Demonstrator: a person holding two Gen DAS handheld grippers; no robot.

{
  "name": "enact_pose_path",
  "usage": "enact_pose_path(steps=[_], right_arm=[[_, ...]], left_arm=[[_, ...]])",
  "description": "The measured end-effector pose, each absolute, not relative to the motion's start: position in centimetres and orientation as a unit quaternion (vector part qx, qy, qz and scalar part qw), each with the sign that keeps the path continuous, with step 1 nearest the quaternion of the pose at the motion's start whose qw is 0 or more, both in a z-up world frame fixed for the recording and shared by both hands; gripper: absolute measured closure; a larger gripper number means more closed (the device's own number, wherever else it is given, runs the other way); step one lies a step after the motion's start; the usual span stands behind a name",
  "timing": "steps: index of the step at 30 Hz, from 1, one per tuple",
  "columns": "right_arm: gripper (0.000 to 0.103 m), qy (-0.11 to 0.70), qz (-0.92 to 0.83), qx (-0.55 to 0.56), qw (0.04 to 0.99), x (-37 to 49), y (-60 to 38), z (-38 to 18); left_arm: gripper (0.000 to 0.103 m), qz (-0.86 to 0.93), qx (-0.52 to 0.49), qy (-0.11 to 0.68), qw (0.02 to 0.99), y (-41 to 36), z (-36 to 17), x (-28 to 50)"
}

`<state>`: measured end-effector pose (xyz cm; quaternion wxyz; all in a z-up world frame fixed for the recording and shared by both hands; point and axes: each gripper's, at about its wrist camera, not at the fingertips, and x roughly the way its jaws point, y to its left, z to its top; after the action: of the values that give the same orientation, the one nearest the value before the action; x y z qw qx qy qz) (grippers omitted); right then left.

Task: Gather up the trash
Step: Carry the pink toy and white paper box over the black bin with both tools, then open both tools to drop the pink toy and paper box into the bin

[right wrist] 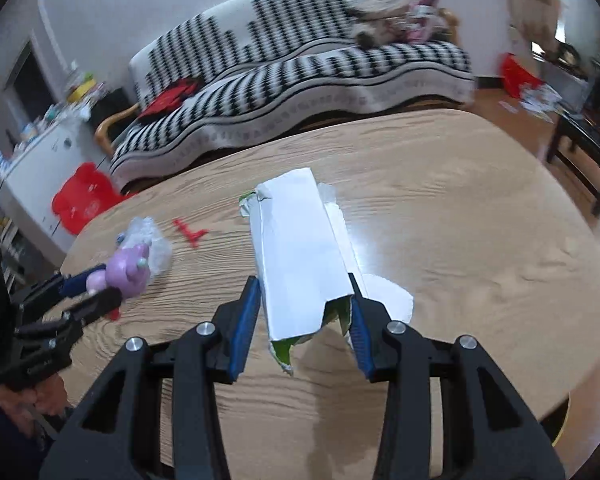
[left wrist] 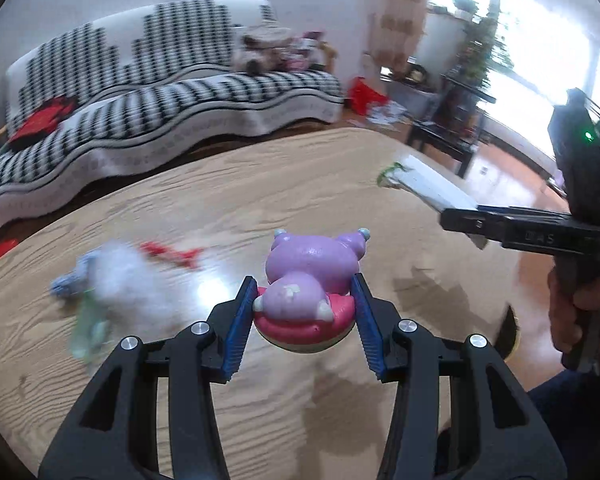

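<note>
My left gripper [left wrist: 305, 286] is shut on a purple and pink toy figure [left wrist: 312, 280], held above the wooden table [left wrist: 228, 184]. My right gripper [right wrist: 303, 286] is shut on a torn white carton [right wrist: 300, 256] with a green inside, held above the table. The right gripper [left wrist: 466, 226] with the carton [left wrist: 428, 184] shows at the right of the left wrist view. The left gripper [right wrist: 100, 286] and toy [right wrist: 128, 272] show at the left of the right wrist view. Crumpled clear plastic wrap [left wrist: 124, 280] and a red scrap [left wrist: 172, 254] lie on the table.
A striped black and white sofa [right wrist: 300, 68] stands behind the table. A red stool [right wrist: 84, 196] and a white cabinet [right wrist: 36, 168] are at the left. A dark side table [right wrist: 584, 148] is at the right. Loose papers [right wrist: 540, 96] lie on the floor.
</note>
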<state>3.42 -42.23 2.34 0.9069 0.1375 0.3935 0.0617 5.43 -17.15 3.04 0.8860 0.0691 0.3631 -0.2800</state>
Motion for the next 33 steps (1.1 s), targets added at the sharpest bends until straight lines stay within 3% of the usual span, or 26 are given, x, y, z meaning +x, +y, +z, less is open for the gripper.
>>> enact_pose_path(steps=[15, 33], right_arm=[[0.061, 0.377, -0.140, 0.227, 0.887, -9.9, -62.0, -0.8], [0.061, 0.441, -0.206, 0.295, 0.822, -15.5, -68.6, -6.6]], left_arm=[[0.056, -0.455, 0.148, 0.361, 0.801, -40.1, -0.2, -3.2], [0.056, -0.501, 0.174, 0.395, 0.750, -49.8, -5.0, -5.1]])
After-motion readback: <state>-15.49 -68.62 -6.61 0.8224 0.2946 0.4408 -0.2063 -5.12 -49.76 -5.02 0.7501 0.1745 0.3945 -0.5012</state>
